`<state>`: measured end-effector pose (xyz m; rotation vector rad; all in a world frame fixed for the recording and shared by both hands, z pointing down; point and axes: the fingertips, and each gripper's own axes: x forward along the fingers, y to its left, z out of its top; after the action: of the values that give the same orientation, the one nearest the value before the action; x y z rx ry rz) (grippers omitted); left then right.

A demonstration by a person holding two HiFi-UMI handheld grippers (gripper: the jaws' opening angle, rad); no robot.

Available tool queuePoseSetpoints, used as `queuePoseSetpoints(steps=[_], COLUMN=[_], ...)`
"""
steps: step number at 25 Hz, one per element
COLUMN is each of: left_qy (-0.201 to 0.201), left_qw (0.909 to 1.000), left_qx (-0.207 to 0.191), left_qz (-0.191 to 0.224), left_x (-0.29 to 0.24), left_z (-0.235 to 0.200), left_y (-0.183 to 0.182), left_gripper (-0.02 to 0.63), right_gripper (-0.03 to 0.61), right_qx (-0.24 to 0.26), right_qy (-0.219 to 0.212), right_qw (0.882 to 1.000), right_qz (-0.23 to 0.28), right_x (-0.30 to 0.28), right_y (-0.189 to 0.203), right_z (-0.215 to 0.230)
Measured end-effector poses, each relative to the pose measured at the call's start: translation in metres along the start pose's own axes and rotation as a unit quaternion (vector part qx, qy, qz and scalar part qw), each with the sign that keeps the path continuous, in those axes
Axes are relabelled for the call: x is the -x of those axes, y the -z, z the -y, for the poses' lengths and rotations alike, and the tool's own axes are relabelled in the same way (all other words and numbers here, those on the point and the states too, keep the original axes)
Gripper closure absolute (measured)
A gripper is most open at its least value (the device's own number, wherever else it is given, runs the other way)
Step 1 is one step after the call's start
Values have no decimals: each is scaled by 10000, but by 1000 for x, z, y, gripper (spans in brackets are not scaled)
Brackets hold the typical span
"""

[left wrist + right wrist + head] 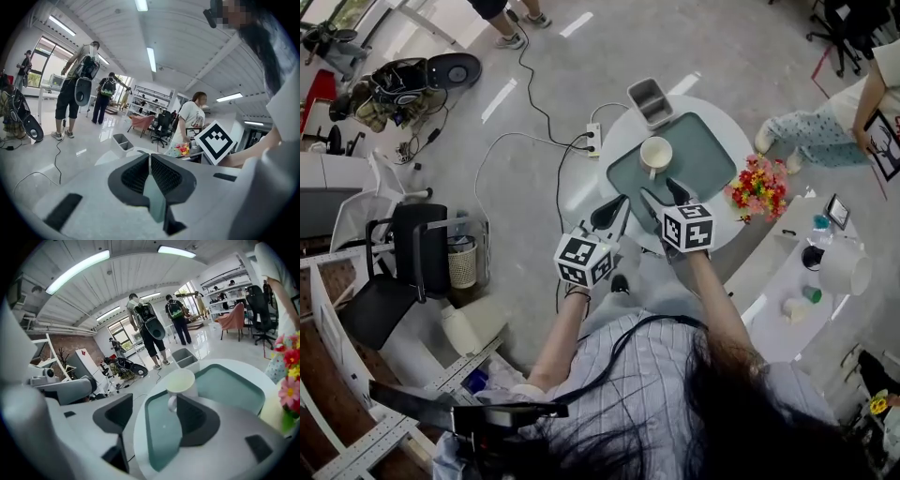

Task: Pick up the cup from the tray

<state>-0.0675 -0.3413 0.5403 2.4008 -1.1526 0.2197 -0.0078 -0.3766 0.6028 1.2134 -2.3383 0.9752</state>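
1. Cup [656,153] stands upright on the tray [712,150], on the round desk [581,192].
2. Right tongs [152,416] stand apart, empty, just short of the cup's handle.
3. Left tongs [150,164] are together, empty.

The cup [183,379] just ahead of the right gripper [153,401] looks like smooth, slightly glossy ceramic. The tray [234,386] under it looks like matt green plastic.

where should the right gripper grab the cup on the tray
Probably the handle, from the near side. The cup stands upright on the tray with its handle turned toward the open right gripper, so the jaws can likely close on either side of it.
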Motion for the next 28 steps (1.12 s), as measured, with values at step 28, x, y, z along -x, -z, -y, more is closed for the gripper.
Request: queuePoseSetpoints(steps=[28], left_qy=[-544], left_qw=[9978], left_qx=[322], left_qz=[-217], left_x=[-45], left_z=[-64], left_y=[4], left_gripper=[600], right_gripper=[160], right_qx=[320], right_qy=[1407], right_qw=[9884], right_qz=[-482], right_x=[-104], right_y=[-3], right_z=[76])
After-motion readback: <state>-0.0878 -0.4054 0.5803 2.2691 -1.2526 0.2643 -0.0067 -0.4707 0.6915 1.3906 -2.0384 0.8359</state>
